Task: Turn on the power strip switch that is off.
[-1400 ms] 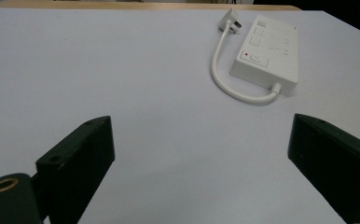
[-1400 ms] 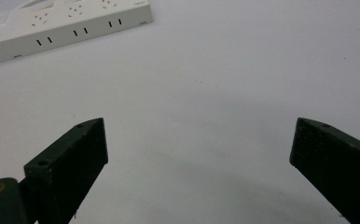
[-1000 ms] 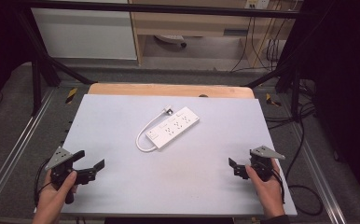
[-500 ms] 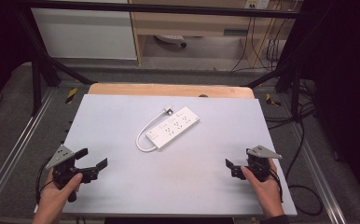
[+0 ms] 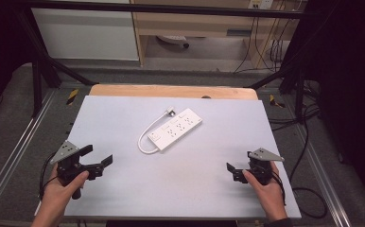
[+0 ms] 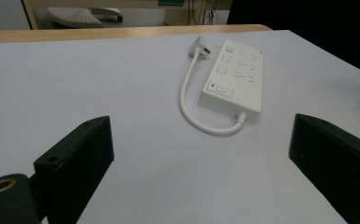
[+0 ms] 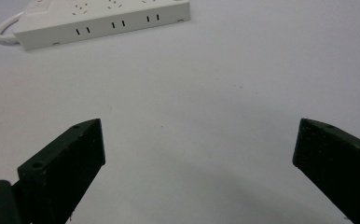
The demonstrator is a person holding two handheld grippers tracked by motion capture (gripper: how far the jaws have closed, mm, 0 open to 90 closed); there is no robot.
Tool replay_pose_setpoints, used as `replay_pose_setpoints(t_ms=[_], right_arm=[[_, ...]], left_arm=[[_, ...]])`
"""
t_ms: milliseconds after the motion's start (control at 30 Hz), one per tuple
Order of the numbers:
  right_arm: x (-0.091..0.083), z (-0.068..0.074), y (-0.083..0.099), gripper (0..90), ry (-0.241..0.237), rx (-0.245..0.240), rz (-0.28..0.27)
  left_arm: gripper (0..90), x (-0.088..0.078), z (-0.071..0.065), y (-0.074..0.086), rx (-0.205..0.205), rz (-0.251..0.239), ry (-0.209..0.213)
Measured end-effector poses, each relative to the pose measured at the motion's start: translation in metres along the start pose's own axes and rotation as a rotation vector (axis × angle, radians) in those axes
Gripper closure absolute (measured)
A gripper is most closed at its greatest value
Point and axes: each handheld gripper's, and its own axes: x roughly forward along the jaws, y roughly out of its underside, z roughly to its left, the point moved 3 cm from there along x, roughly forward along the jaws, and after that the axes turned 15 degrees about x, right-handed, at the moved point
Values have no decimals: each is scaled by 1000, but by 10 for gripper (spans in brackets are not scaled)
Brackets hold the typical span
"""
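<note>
A white power strip lies flat at the middle of the pale table top, its short white cable looping round to a plug at its far end. My left gripper is held open low over the near left of the table, nothing between its jaws. In the left gripper view the power strip and its plug lie ahead, between the open jaws of the left gripper. My right gripper stands open at the near right. The right gripper view has the strip's side at top left, beyond the right gripper.
A wooden strip borders the table's far edge. Metal rails run along both sides. Shelving and cables stand beyond the table.
Both hands have crept slightly: the left gripper forward and to the right, the right gripper a little to the left. The power strip has not moved.
</note>
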Motion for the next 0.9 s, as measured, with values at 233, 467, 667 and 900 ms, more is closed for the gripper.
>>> replay_pose_setpoints(t_ms=[233,467,667,900], right_arm=[[0,1,0,25,-9,1,5],[1,0,1,29,-1,4,14],[0,1,1,29,-4,5,14],[1,3,1,27,-18,-3,15]], left_arm=[[67,7,0,-10,3,7,19],[72,15,4,-23,2,17,15],[73,22,6,-36,7,20,25],[73,30,6,-50,17,21,32]])
